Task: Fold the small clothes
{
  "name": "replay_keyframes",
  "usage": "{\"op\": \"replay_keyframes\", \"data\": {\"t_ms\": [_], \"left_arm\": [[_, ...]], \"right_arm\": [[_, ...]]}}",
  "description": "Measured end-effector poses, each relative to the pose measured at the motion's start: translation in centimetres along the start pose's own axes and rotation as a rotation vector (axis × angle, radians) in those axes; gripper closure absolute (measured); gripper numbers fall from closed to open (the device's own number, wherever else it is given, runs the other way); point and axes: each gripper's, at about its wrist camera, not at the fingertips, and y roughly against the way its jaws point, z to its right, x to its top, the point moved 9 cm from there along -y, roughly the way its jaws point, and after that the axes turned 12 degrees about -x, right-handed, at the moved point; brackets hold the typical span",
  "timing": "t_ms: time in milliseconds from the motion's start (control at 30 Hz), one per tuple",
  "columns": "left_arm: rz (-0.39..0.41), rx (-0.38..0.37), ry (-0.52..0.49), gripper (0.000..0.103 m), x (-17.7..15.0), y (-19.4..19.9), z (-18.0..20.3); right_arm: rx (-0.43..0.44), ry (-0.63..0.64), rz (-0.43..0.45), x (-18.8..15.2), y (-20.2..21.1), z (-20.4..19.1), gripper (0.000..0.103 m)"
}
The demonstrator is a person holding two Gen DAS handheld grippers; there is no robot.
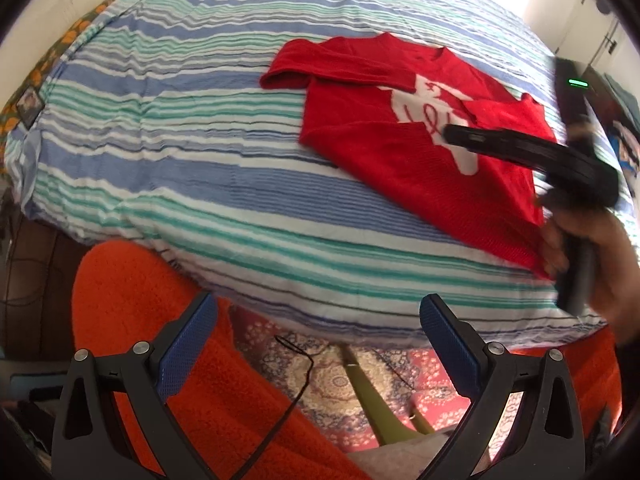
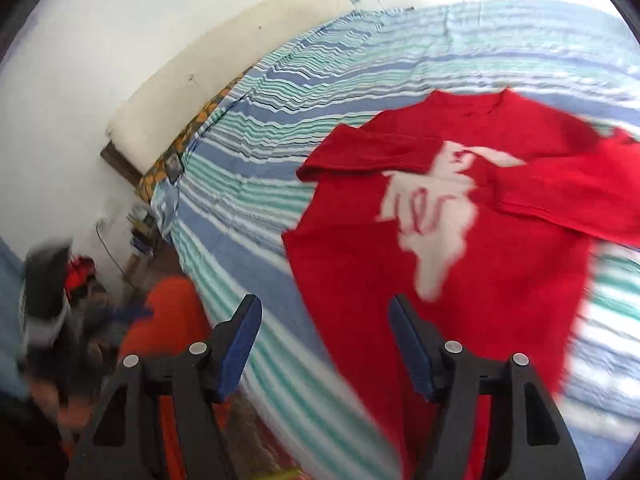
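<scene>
Blue-padded fingers (image 1: 188,344) of the left gripper (image 1: 316,344) stand wide apart with nothing between them, held off the bed's near edge above an orange blanket (image 1: 132,300) and a patterned rug (image 1: 340,380). The right gripper (image 2: 324,344) is likewise spread and empty, poised over the hem of the red sweater (image 2: 460,260). That sweater lies face up toward the right side of the striped bed (image 1: 180,152), white motif showing, with both sleeves already crossed in over the chest. Judging from this, the sleeve folds are done and the body fold comes next: the hem needs gripping at its two corners and carrying up toward the neckline, which calls for the left gripper to travel in over the mattress first. From the left wrist view the right gripper appears from the side, in the person's hand (image 1: 592,264) at the sweater's near corner, along with the floor below the bed. Only the right wrist view, though smeared by motion, shows the wall and a pale headboard (image 2: 224,64) beyond the far edge.
</scene>
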Motion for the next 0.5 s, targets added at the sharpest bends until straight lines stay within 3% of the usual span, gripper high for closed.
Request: {"op": "replay_keyframes", "data": {"t_ms": [67, 133, 167, 300, 367, 400, 500], "left_arm": [[0.007, 0.015, 0.026, 0.002, -0.4, 0.6, -1.5], [0.024, 0.044, 0.066, 0.002, -0.9, 1.2, -3.8], [0.03, 0.054, 0.088, 0.002, -1.0, 1.3, -4.8], [0.01, 0.054, 0.188, 0.002, -1.6, 0.1, -8.4], [-0.001, 0.041, 0.204, 0.002, -1.2, -0.8, -8.9], [0.009, 0.028, 0.197, 0.002, -0.6, -1.3, -8.6], [0.021, -0.018, 0.17, 0.002, 0.7, -2.9, -7.5]], "right_arm": [[-0.132, -0.02, -0.065, 0.8, -4.6, 1.6, 0.037], [-0.142, -0.04, -0.144, -0.1, -7.2, 1.4, 0.041], [-0.089, -0.026, -0.154, -0.4, -7.3, -0.1, 0.042], [0.382, 0.232, -0.241, -6.2, -1.9, -12.1, 0.042], [0.437, 0.363, -0.244, -10.1, 2.2, -14.6, 0.042], [0.44, 0.368, -0.236, -11.6, 4.4, -14.8, 0.042], [0.365, 0.183, -0.14, -11.9, 9.1, -9.8, 0.042]]}}
